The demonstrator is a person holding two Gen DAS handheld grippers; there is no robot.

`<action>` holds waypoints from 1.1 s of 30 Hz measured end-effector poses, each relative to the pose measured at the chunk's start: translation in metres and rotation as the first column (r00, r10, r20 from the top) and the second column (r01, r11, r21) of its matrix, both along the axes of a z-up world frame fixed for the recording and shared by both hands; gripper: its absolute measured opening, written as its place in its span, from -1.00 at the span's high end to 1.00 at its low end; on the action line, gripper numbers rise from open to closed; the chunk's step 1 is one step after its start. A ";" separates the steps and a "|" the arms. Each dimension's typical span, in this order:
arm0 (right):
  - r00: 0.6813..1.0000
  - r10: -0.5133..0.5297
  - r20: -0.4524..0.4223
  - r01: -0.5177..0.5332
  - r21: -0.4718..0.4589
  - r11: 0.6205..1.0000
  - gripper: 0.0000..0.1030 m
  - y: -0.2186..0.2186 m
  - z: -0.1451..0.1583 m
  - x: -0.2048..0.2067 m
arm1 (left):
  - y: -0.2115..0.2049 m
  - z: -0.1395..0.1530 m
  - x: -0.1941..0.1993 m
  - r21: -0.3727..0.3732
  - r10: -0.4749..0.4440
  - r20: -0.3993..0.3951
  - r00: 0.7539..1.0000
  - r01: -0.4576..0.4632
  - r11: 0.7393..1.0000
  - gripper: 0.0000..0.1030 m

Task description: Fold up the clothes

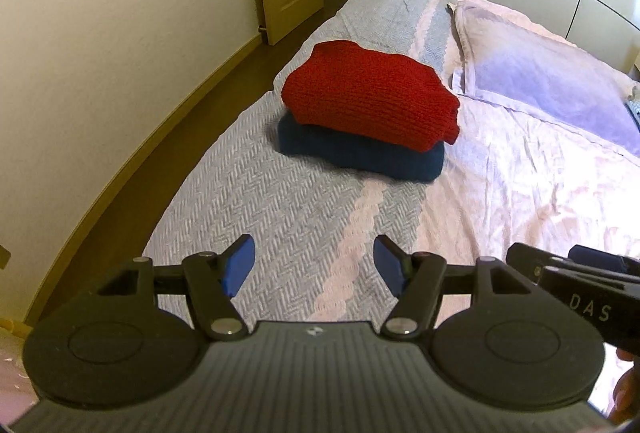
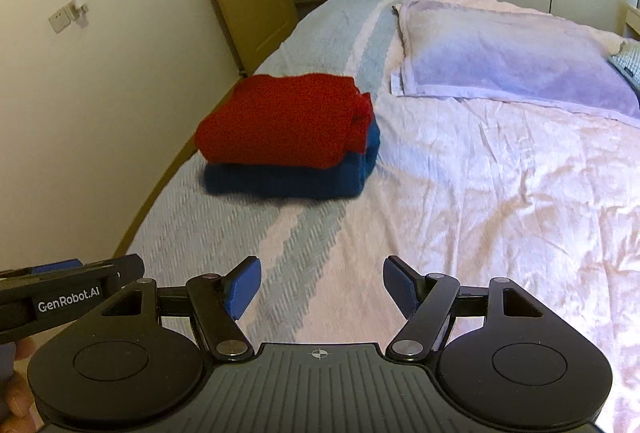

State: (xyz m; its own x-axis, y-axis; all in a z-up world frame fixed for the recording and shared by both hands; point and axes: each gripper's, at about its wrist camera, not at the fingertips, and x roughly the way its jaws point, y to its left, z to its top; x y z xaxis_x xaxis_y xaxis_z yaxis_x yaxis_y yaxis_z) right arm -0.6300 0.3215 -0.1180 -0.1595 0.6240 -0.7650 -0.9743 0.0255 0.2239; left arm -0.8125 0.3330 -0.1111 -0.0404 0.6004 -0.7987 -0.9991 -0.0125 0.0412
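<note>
**Two folded knits stacked on the bed, both grippers held back and empty**

Blue-padded fingers frame the bottom of each wrist view: the left gripper (image 1: 314, 265) and the right gripper (image 2: 322, 287) both stand with their jaws spread wide and nothing between them, hovering side by side above the near end of the bed (image 1: 280, 217). Each shows at the edge of the other's view.

Further up the bed lie the clothes. A red knitted sweater (image 1: 370, 99) sits folded into a compact block squarely on top of a dark blue garment (image 1: 360, 157), which is folded too and peeks out under the red one on the near and right sides. The stack rests on the grey herringbone coverlet, near the wall-side edge of the bed and just beside a lilac pillow (image 1: 552, 89).

So both visible garments already lie folded, as the task wants. No loose clothing shows in either view, so this fits either a finished pile or a pause before another garment is fetched from out of sight. If anything were tidied, the red sweater's slightly bulging right edge (image 2: 362, 113) is the place, with a light, level press so the stack does not slide.
</note>
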 end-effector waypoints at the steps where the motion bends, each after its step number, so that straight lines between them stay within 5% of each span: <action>1: 1.000 0.002 0.005 -0.002 -0.001 1.000 -0.38 -0.003 0.001 0.001 | -0.003 0.002 0.000 0.004 0.001 0.000 1.000 -0.001 1.000 -0.21; 15: 0.996 0.018 0.082 -0.017 -0.011 1.000 -0.38 -0.047 0.024 0.013 | -0.054 0.037 0.021 0.081 0.039 -0.017 0.999 -0.037 0.996 -0.28; 20: 0.994 0.015 0.108 -0.015 0.002 1.000 -0.38 -0.057 0.023 0.012 | -0.069 0.042 0.016 0.110 0.063 0.033 0.997 -0.066 0.992 -0.30; 25: 0.998 0.005 0.068 -0.006 0.001 1.000 -0.38 -0.057 0.020 0.010 | -0.063 0.035 0.008 0.095 0.047 0.084 0.995 -0.054 0.994 -0.30; 33: 0.999 -0.050 0.020 0.051 -0.063 0.997 -0.38 -0.025 0.008 -0.011 | -0.026 0.019 -0.010 0.033 -0.044 0.018 0.999 0.043 0.999 -0.30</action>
State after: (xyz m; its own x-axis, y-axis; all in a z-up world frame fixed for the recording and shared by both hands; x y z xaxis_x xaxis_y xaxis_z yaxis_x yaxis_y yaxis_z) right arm -0.6406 0.2967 -0.1102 -0.1145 0.5812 -0.8057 -0.9753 0.0886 0.2025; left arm -0.8224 0.3071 -0.0916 0.0011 0.6270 -0.7790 -0.9993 0.0298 0.0225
